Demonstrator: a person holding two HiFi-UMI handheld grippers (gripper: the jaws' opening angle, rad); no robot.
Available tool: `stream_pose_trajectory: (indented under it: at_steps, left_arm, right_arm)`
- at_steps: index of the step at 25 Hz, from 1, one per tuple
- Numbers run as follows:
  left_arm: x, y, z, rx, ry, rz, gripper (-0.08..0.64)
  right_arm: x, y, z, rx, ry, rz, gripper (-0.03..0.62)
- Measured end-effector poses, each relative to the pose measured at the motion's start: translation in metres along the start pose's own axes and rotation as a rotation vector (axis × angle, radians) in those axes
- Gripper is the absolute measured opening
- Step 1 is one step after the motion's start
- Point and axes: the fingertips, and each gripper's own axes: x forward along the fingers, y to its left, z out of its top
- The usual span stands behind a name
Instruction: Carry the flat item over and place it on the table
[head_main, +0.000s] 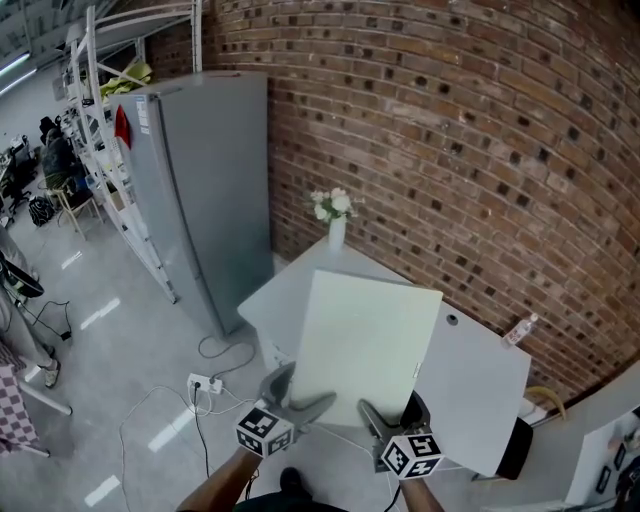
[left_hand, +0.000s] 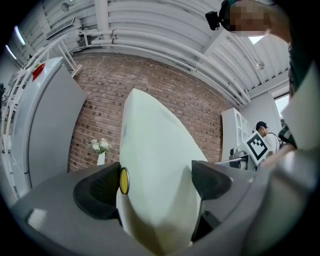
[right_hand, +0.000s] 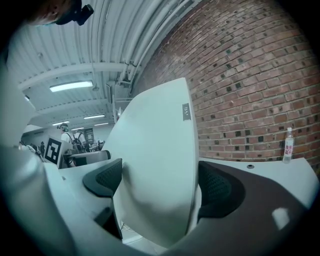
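Scanning left to right, table (head_main: 478, 388) as reference. A grey cabinet (head_main: 200, 190) stands off the table's left side, against the brick wall (head_main: 450, 140). A white power strip (head_main: 203, 383) lies on the floor left of the table's near corner. A vase of white flowers (head_main: 336, 226) sits on the table's far left corner.

My left gripper (head_main: 300, 395) is clamped on the near left edge of the flat panel (head_main: 365, 335). In the left gripper view both pads (left_hand: 102, 187) press the pale green sheet (left_hand: 155, 135), and a yellow disc (left_hand: 123, 180) on the left jaw sits against it.

The panel is held above the table's left half, tilted, not lying on it.

My right gripper (head_main: 393, 412) grips the panel's near right edge. The right gripper view shows both of its fingers (right_hand: 217, 187) closed on the sheet (right_hand: 155, 150), with a small grey tag (right_hand: 186, 111) near the sheet's top edge.

A small bottle (head_main: 518, 328) stands on the table's far right edge, by the wall.
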Motion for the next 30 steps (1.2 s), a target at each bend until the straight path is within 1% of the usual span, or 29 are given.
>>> stream_pose_trajectory:
  at_steps: [6, 13, 23, 30]
  left_arm:
    - [0.006, 0.031, 0.004, 0.003, 0.01, -0.035, 0.451]
    - [0.017, 0.049, 0.0, -0.007, 0.021, -0.074, 0.451]
    - [0.045, 0.061, -0.004, -0.003, 0.037, -0.12, 0.451]
    - [0.086, 0.068, -0.004, 0.01, 0.05, -0.157, 0.451]
  right_arm:
    - [0.028, 0.007, 0.002, 0.006, -0.001, -0.028, 0.474]
    - [0.043, 0.005, -0.001, 0.015, 0.005, -0.067, 0.474]
    - [0.059, -0.013, -0.001, 0.039, -0.005, -0.115, 0.472]
    - [0.075, -0.045, 0.006, 0.06, -0.021, -0.15, 0.472]
